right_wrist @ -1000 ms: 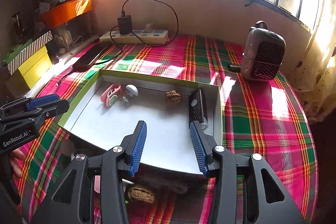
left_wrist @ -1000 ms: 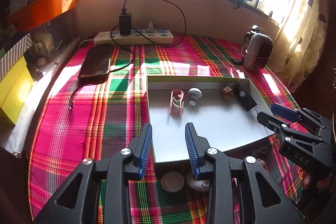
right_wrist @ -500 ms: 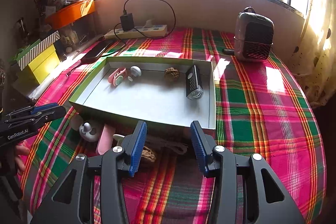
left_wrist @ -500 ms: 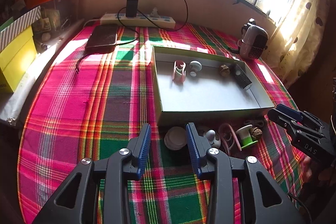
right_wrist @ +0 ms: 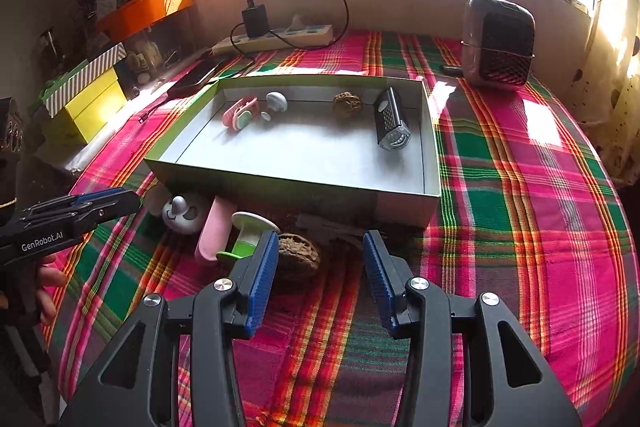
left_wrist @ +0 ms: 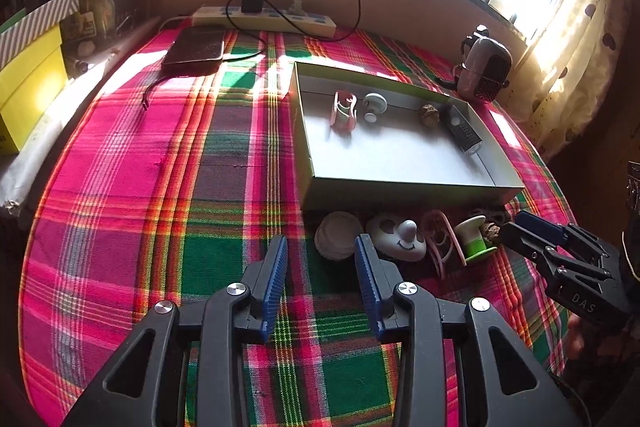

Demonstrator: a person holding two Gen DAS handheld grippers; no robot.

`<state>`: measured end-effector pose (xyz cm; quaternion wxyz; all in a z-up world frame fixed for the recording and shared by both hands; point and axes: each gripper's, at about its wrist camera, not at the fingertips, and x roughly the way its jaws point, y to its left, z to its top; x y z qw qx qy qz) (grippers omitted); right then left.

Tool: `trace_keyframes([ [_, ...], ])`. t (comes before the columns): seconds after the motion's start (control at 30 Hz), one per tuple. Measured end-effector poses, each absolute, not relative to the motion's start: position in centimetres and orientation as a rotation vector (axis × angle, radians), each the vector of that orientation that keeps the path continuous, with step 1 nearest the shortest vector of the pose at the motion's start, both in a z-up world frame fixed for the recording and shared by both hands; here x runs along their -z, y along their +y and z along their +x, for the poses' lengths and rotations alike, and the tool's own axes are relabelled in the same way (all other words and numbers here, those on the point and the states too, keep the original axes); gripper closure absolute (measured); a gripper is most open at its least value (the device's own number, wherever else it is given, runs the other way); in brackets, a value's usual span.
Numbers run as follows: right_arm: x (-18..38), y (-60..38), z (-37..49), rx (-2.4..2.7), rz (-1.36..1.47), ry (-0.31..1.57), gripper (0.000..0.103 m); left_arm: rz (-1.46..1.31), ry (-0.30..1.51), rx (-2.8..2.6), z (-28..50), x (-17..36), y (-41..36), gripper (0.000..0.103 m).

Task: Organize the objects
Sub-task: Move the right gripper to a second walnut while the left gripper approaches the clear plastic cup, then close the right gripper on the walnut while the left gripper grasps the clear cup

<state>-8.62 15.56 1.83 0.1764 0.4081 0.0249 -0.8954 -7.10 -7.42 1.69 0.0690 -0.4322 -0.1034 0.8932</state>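
Observation:
A shallow grey box (left_wrist: 400, 183) (right_wrist: 404, 205) holds a pink clip (left_wrist: 343, 109), a white knob (left_wrist: 374, 103), a walnut (left_wrist: 429, 113) and a black torch (left_wrist: 462, 131). On the cloth in front of it lie a white round lid (left_wrist: 338, 235), a white face toy (left_wrist: 402, 241) (right_wrist: 185, 215), a pink clip (left_wrist: 440, 237), a green spool (left_wrist: 474, 241) (right_wrist: 246, 233) and a walnut (right_wrist: 298, 255). My left gripper (left_wrist: 320, 267) is open and empty just short of the lid. My right gripper (right_wrist: 320, 267) is open and empty, with the walnut by its left finger.
A plaid cloth (left_wrist: 140, 187) covers the round table. At the back are a power strip (left_wrist: 264, 18) with charger, a dark phone (left_wrist: 196, 49) and a small heater (right_wrist: 498, 39). A yellow box (left_wrist: 28, 87) stands at the left edge.
Both grippers have pulled back from over the box toward the table's near edge. The loose objects in front of the box have come into view. Both stay open.

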Motion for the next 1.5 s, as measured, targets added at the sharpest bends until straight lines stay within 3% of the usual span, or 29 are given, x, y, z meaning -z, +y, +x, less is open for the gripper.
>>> trace_keyframes([
  [1.0,0.2,14.5,-9.5,2.515,1.257,0.134,0.058,-1.333,-0.273,-2.635,-8.7,-0.9,-6.1,0.069],
  [1.27,0.2,14.6,-9.3,2.523,1.249,0.16,0.069,-1.365,-0.255,-2.651,-9.5,-0.5,-5.9,0.069],
  [1.5,0.1,15.2,-9.5,2.538,1.251,0.139,0.069,-1.361,-0.247,-2.665,-9.8,-0.4,-5.9,0.069],
])
